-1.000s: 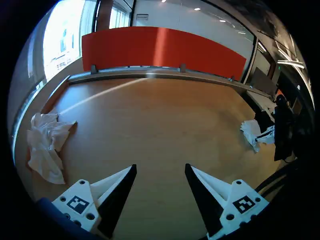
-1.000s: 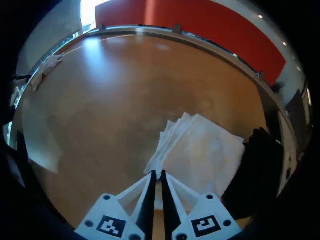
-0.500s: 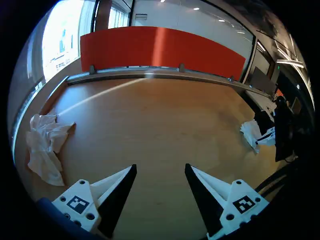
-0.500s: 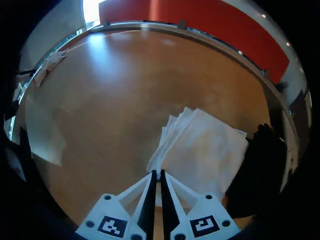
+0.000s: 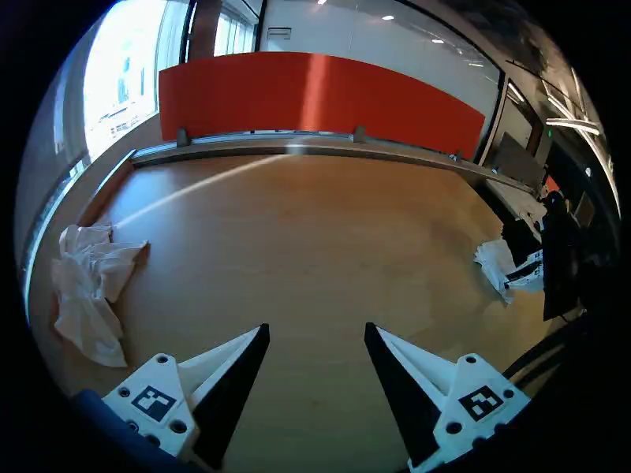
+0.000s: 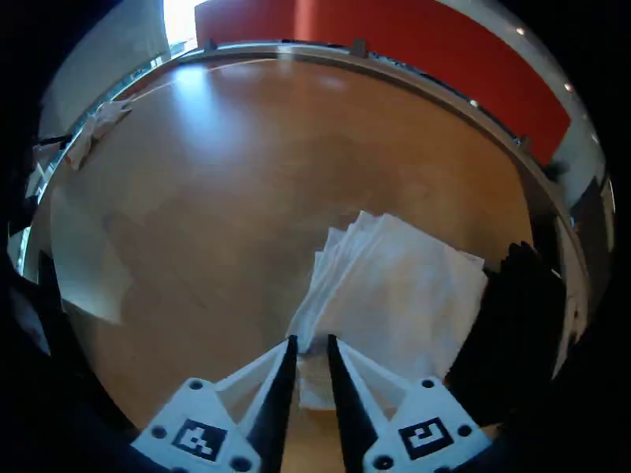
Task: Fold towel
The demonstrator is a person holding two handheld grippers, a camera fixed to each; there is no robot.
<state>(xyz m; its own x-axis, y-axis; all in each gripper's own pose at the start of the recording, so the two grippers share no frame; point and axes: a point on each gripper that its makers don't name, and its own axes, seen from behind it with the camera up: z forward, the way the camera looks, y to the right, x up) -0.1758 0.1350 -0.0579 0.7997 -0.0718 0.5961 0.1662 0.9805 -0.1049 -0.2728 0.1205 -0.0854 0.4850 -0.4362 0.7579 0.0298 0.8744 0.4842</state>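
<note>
A broad, bare wooden desk (image 5: 315, 236) takes up most of the left gripper view, with a long orange-red partition panel (image 5: 315, 94) standing along the desk's far edge. At the desk's right side, near its front edge, lies a neat square stack of folded white towel (image 6: 402, 299), its layered edges fanned slightly toward the desk's middle. It looks like finished work being set down out of the way. At the desk's left edge sits a crumpled heap of white towel (image 5: 87, 292), probably waiting its turn. The left gripper (image 5: 315, 327) hovers above the desk's front edge with its jaws spread wide and nothing between them, seemingly idle. The right gripper (image 6: 310, 340) points at the near corner of the folded stack. Its jaws stand only a little apart, with white cloth showing in the narrow gap, so it appears to be letting go rather than clamping. Whether either finger touches the cloth is hard to tell. A dark shape (image 6: 513, 331) just beyond the stack, at the desk's right edge, is too shadowed to identify. The stack's near corner is cut off behind the gripper.
</note>
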